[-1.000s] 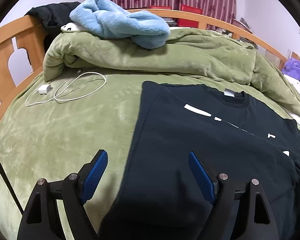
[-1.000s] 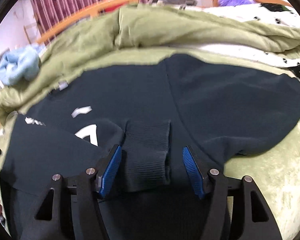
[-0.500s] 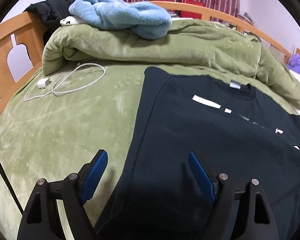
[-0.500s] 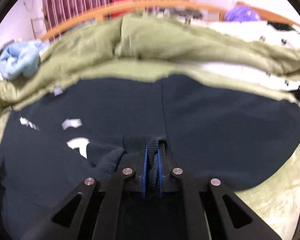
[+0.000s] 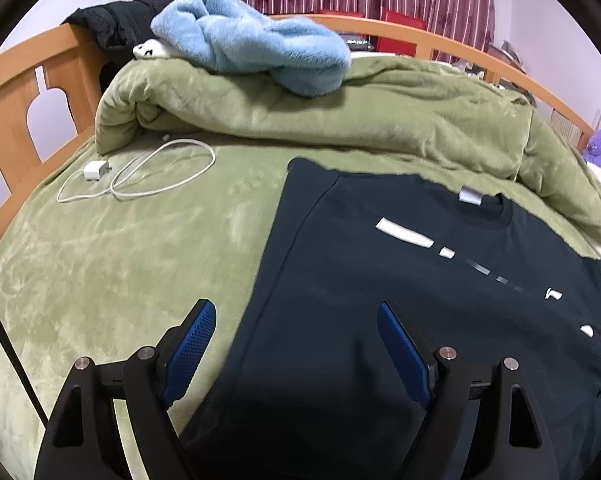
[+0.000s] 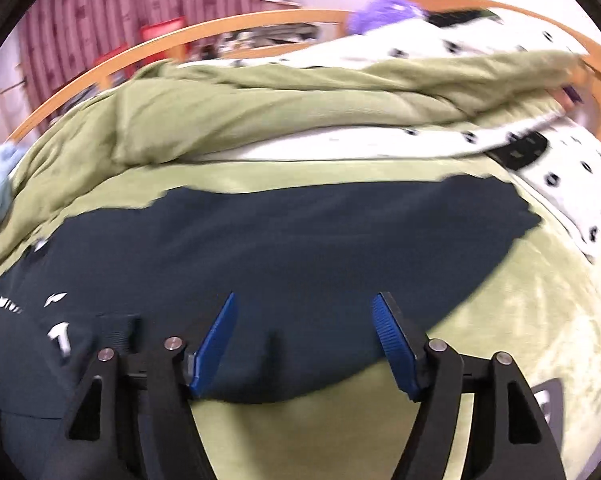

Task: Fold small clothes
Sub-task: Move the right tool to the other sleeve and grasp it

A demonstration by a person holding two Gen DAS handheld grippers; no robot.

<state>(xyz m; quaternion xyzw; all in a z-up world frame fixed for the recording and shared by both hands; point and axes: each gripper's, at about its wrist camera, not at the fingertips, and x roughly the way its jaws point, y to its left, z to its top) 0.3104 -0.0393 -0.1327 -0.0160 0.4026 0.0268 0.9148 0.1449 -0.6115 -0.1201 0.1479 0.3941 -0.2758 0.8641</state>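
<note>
Now clear of the ribbed cuff (image 6: 116,328) pinched between the pads half a second ago: right gripper (image 6: 306,300), swung off toward the right side of the bed, jaws opening, nothing between them, only dark fabric below. Leaves the cuff lying left of the gripper, on top of the chest beside the white print (image 6: 60,336). Reads as sleeve drop-off done, sleeve folded in across the body so the garment narrows. Motion blur across the right wrist view, so finer creases not readable.

Left gripper (image 5: 295,304): barely shifted since the earlier frame, jaws wide apart, holding nothing, hanging above the left side edge of the dark sweatshirt (image 5: 380,260). Straddles that edge, one pad over green blanket (image 5: 120,260), one over fabric. Likely parked there ready to pinch the side for the next fold inward.

Sweatshirt spread flat, front up, on the blanket, collar and neck label (image 5: 470,195) toward the rolled green duvet (image 5: 340,120), hem toward the camera. Laid out flat so folds land square.

Clutter well apart from the work area: light blue fleece (image 5: 252,48) on the duvet, white charger (image 5: 96,169) with looped cable (image 5: 160,172) near the wooden bed frame (image 5: 20,92). Dotted white sheet (image 6: 560,168) just beyond the far sleeve side.

Judged early-to-mid: one sleeve in, side and body folds not yet done.
</note>
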